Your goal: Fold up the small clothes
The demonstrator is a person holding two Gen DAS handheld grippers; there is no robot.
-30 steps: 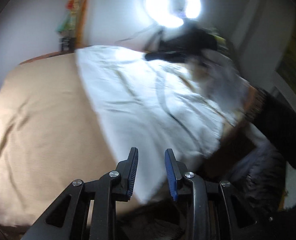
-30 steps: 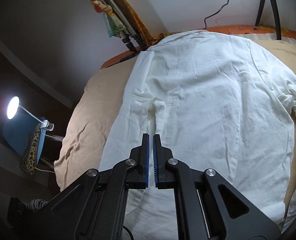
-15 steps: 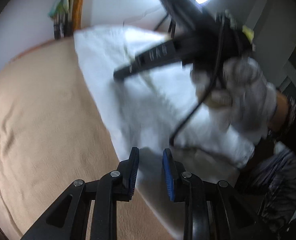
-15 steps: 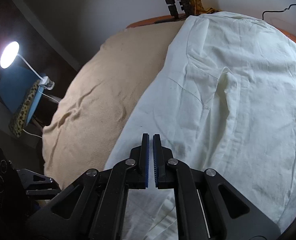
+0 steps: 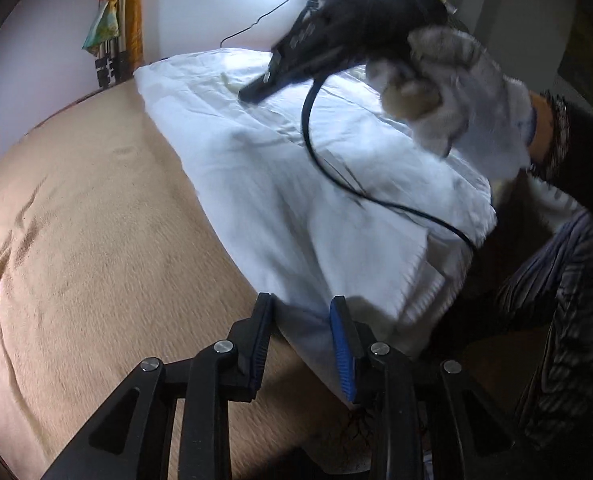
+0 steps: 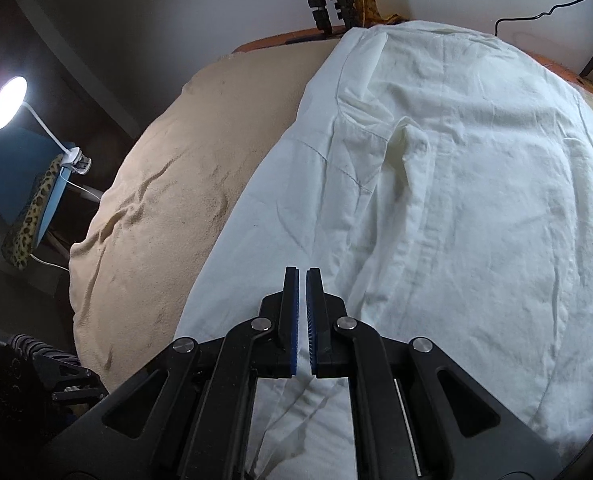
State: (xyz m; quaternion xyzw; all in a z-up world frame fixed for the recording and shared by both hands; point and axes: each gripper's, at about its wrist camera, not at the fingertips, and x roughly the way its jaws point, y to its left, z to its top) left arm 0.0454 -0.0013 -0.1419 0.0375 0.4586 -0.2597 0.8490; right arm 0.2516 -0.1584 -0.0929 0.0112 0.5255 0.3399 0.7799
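Beige blanket [image 6: 168, 184] on a bed, with a white shirt [image 6: 456, 200] spread flat on it.

Under a pale wall, the shirt covers the right part of the blanket, its near corner at the bed edge. The left claw [image 5: 302, 316] has its jaws apart and opening, and this near corner of the shirt lies between them; the pads do not press it. The right claw [image 6: 301, 280] hangs over the shirt with jaws together, nothing between them. A gloved hand [image 5: 456, 92] holds it. A desk lamp [image 6: 8, 102] shines at the left.
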